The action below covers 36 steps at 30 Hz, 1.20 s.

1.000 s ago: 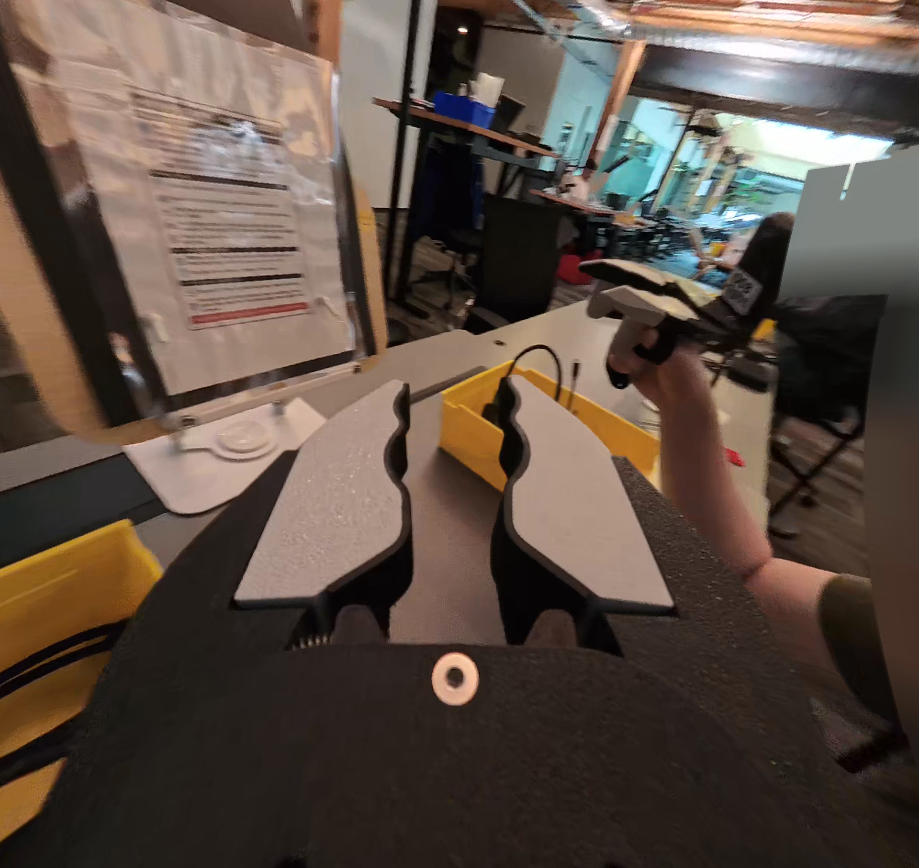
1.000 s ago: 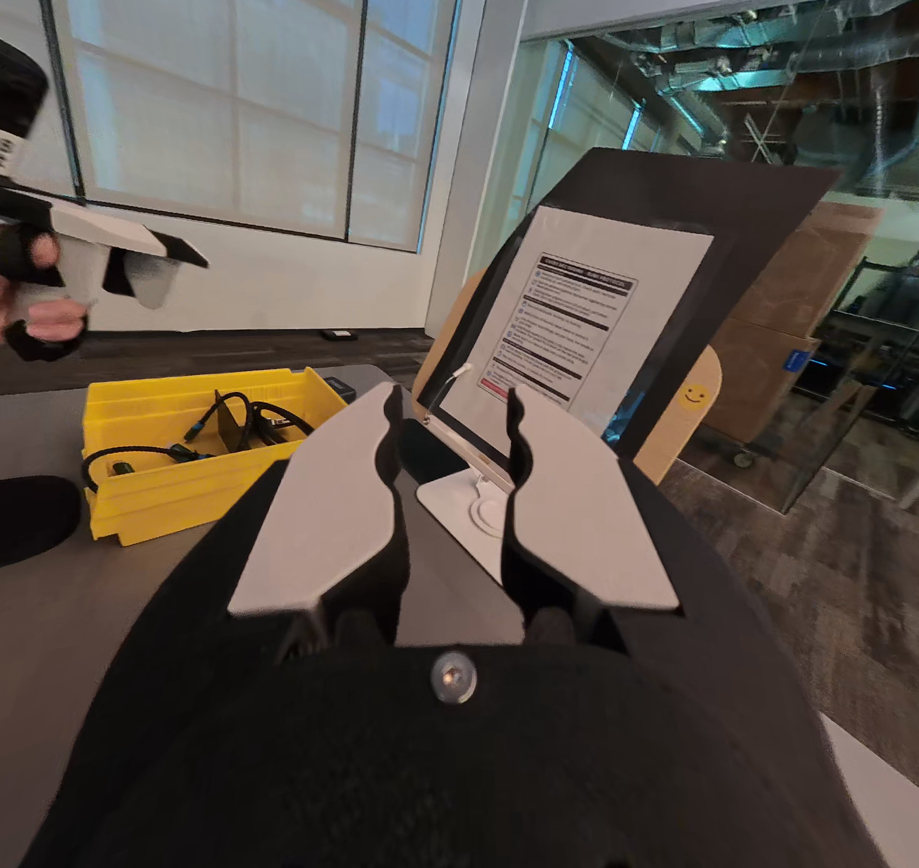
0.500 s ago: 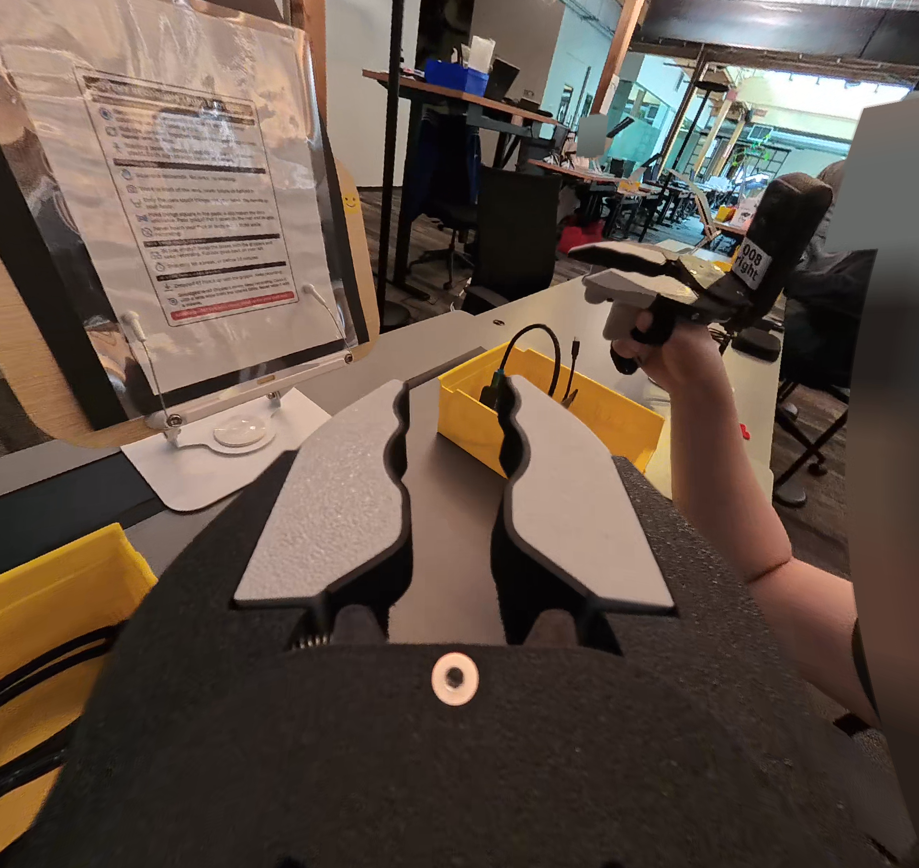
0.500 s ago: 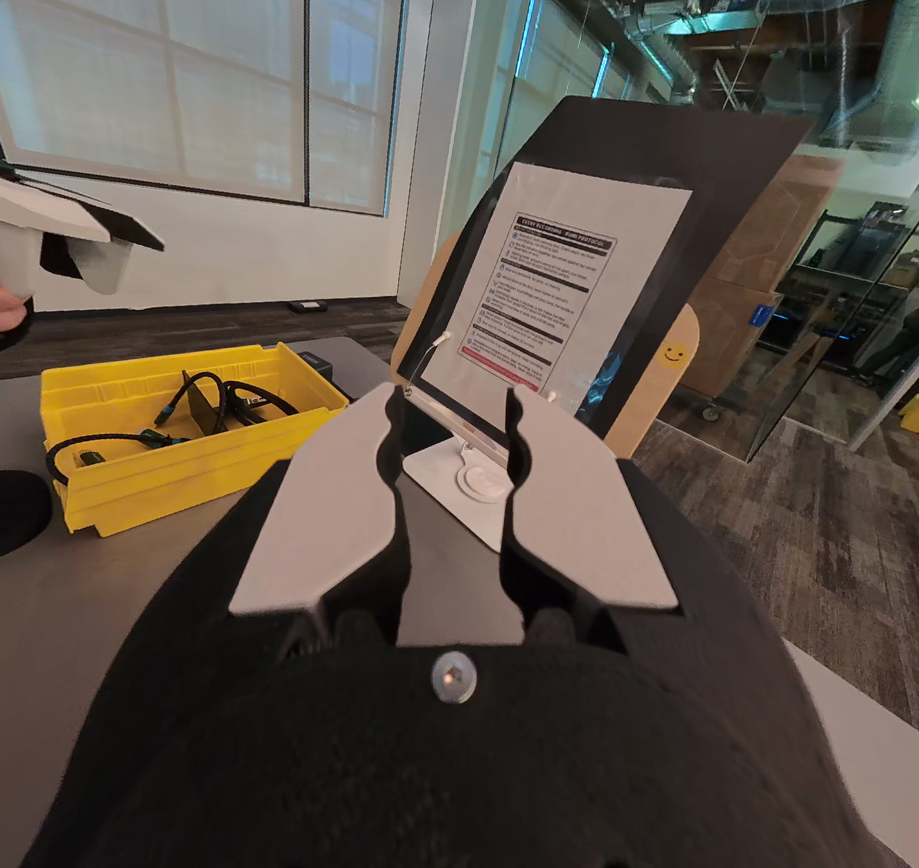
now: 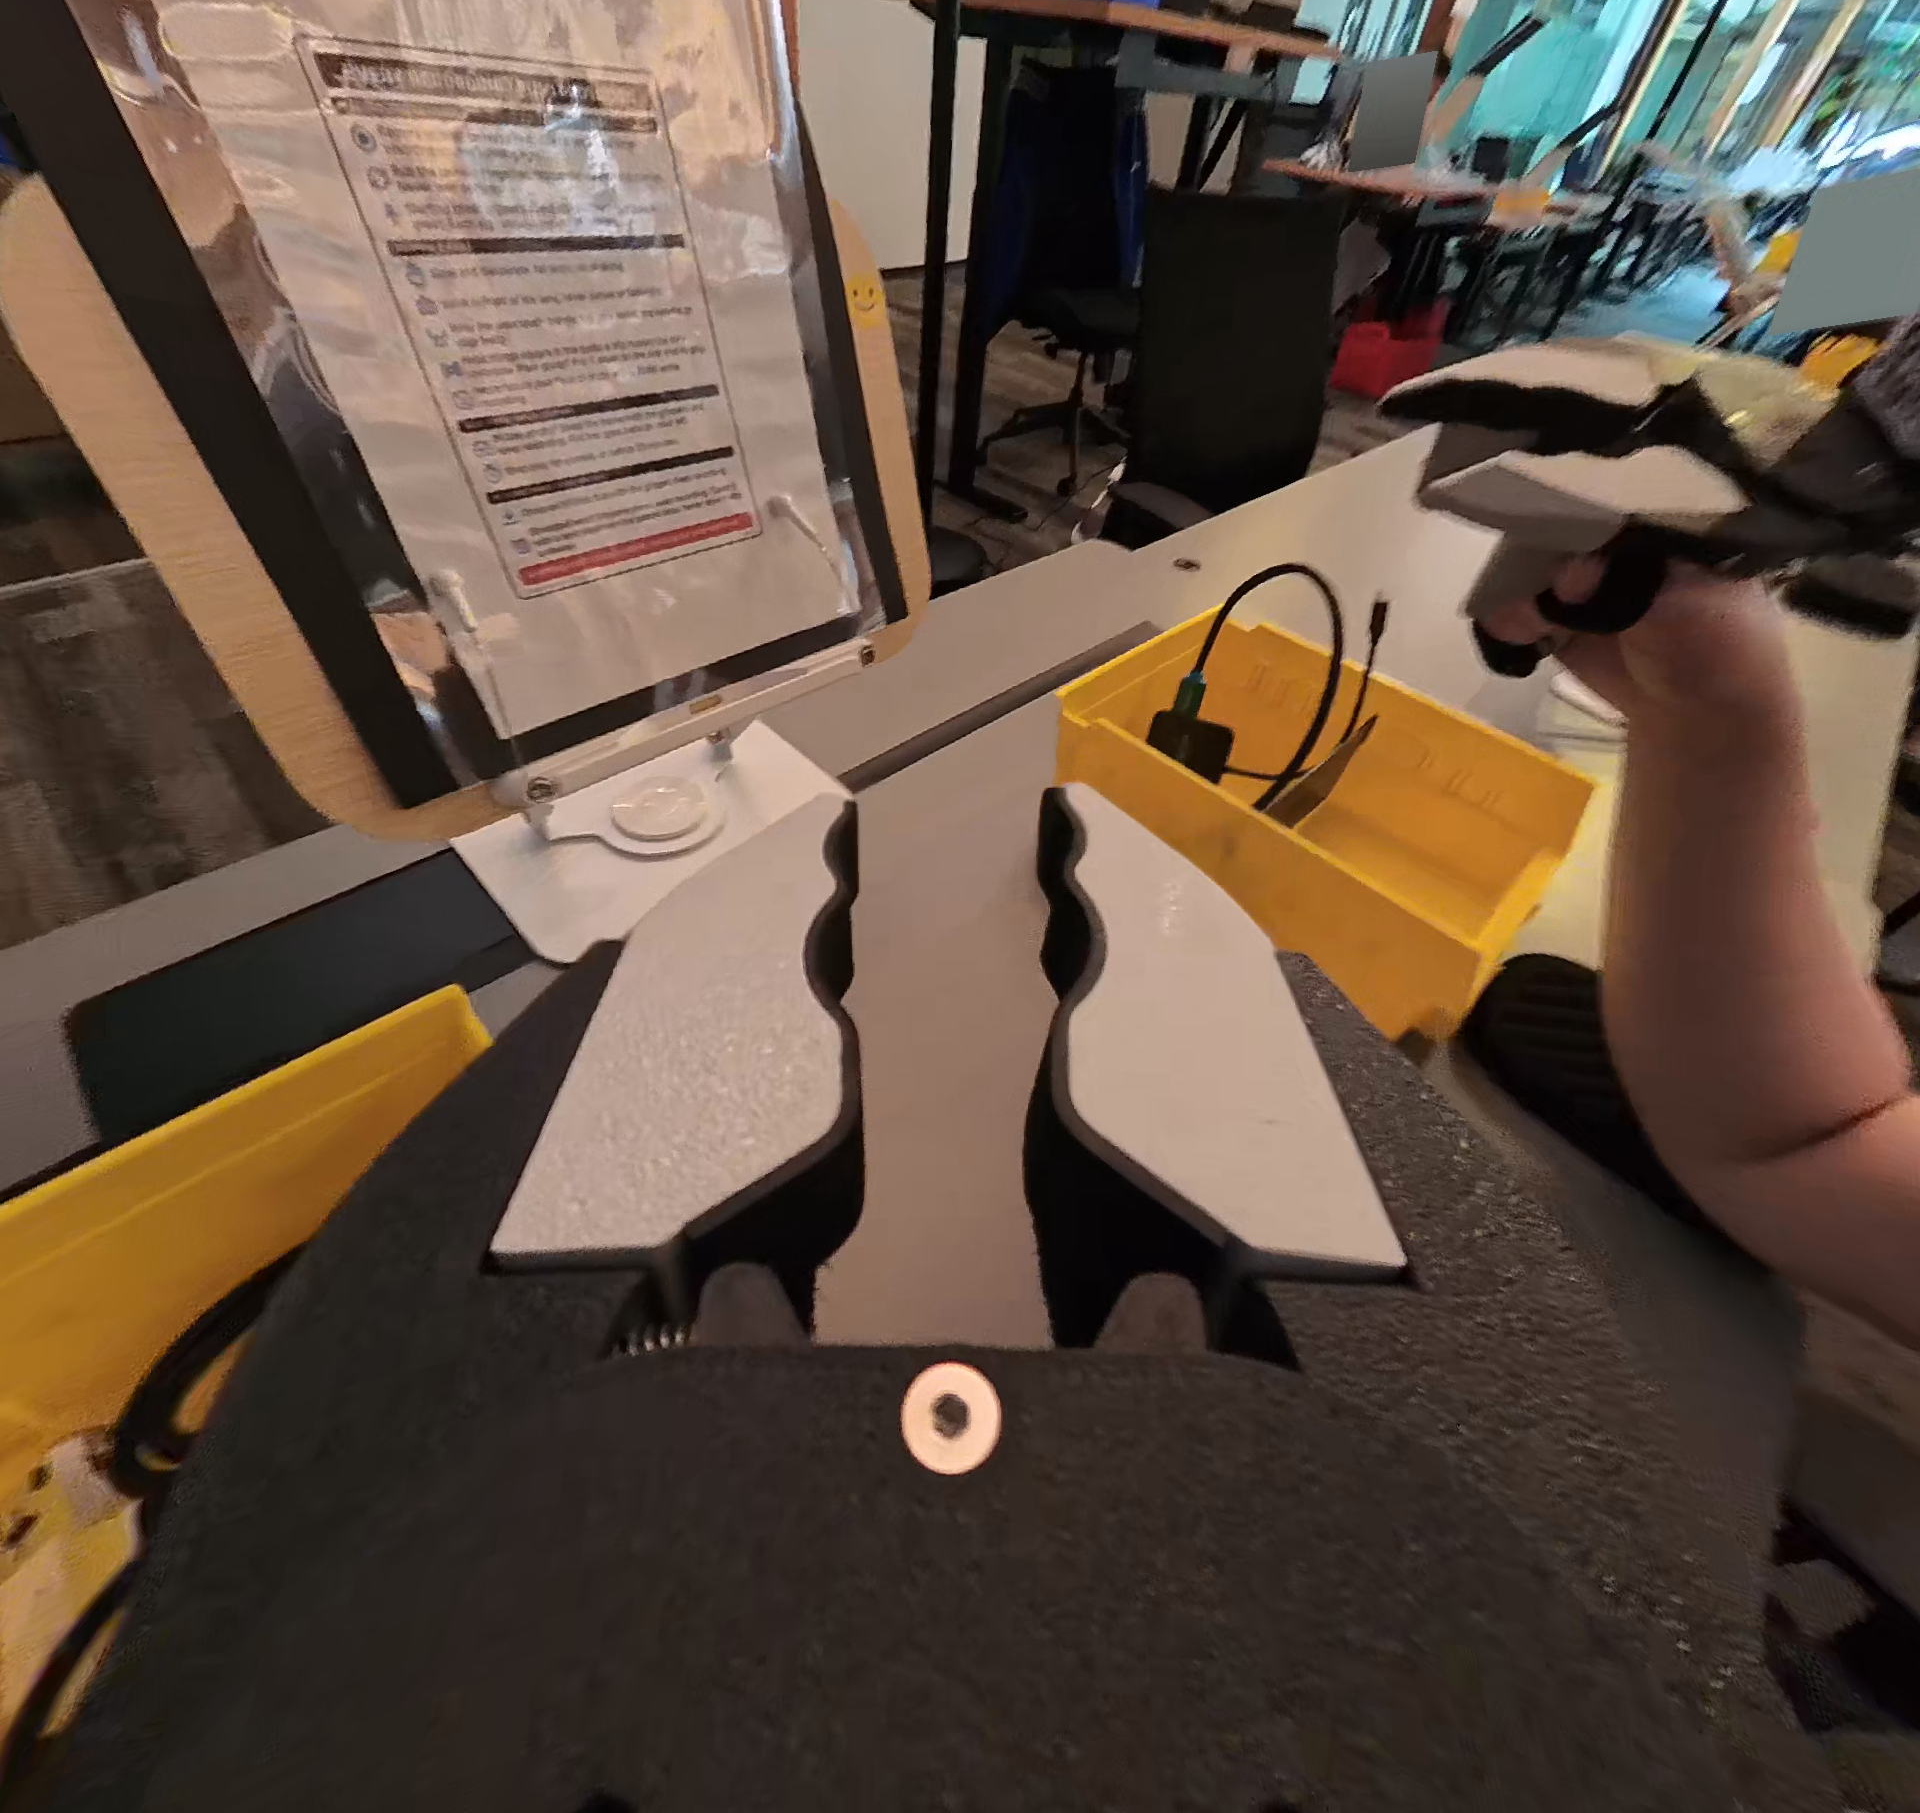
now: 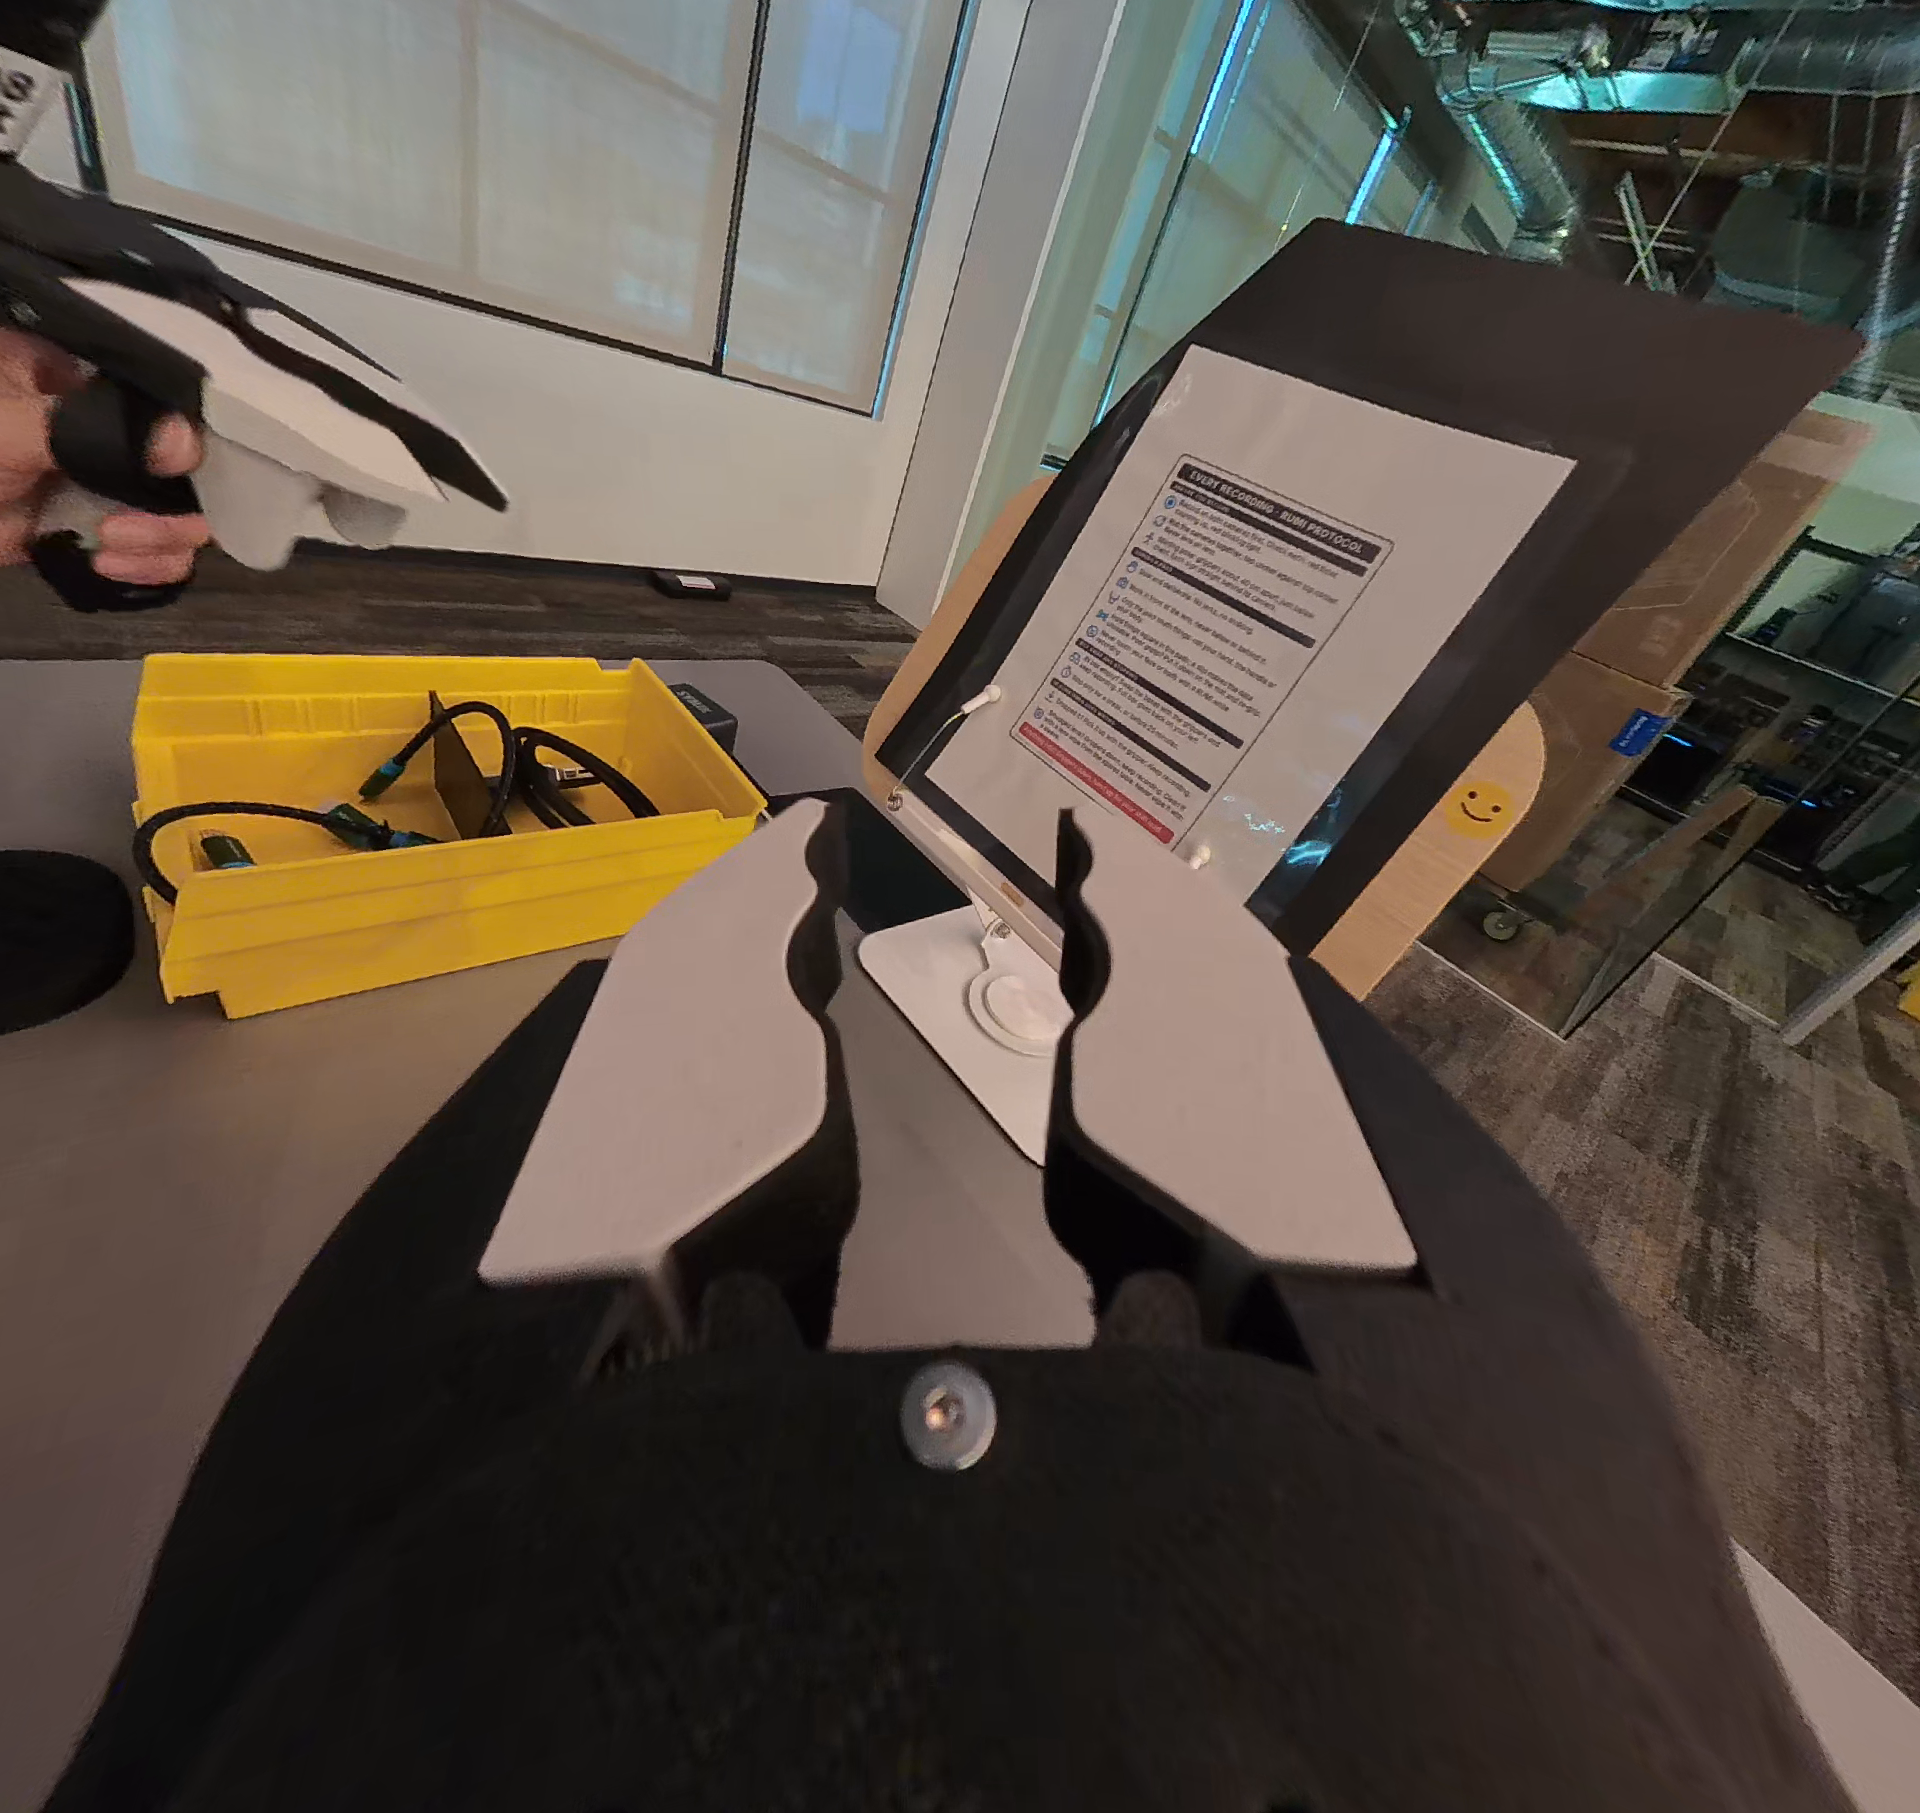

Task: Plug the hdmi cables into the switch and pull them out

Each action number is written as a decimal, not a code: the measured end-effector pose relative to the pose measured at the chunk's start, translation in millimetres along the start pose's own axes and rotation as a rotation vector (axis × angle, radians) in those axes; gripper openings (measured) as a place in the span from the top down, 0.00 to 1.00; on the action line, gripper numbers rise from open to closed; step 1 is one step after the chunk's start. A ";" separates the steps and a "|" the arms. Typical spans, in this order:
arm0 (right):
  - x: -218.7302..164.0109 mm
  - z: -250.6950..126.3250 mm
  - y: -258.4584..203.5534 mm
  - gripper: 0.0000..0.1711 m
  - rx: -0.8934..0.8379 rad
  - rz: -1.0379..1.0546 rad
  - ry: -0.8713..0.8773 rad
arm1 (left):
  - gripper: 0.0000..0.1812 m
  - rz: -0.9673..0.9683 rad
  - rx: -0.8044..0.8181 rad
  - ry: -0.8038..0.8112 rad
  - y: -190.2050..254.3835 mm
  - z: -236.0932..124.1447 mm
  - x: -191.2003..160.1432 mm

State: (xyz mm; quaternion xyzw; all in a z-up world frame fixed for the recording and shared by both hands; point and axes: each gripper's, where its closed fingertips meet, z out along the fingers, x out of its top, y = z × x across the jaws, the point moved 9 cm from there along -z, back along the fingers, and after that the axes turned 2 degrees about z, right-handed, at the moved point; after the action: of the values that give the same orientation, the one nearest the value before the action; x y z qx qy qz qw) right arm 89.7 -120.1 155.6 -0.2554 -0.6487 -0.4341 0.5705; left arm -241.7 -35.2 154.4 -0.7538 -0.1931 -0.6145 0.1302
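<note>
Both grippers, left gripper (image 5: pixel 948 854) and right gripper (image 6: pixel 940 854), hang over the grey table (image 6: pixel 260 1129), jaws parted and empty. HDMI cables (image 6: pixel 499 787) (black, tangled) lie in a yellow bin (image 6: pixel 436 916).

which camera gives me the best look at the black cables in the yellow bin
The right wrist view: it looks down into the yellow plastic bin, showing several black braided cables with teal-tipped plugs on both sides of a divider. The left wrist view shows a yellow bin edge-on, with only one cable loop and a plug rising above its rim.
</note>
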 end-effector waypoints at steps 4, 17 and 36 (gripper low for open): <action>2.9 -7.1 3.7 0.77 0.016 -0.002 0.013 | 0.82 0.100 0.127 -0.117 -17.0 18.5 -17.8; 18.8 -63.6 27.8 0.77 -0.008 0.083 0.147 | 0.72 0.419 -0.014 -1.114 -109.2 68.3 -70.9; 23.0 -59.0 24.0 0.77 0.016 0.041 0.150 | 0.84 0.414 -0.093 -1.561 -127.8 95.3 -134.3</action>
State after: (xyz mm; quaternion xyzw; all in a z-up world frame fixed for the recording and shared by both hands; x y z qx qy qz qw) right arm 135.2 -162.4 182.6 -0.2310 -0.6023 -0.4350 0.6282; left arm -238.7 102.5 -2.1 -0.9905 -0.0589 0.1184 0.0376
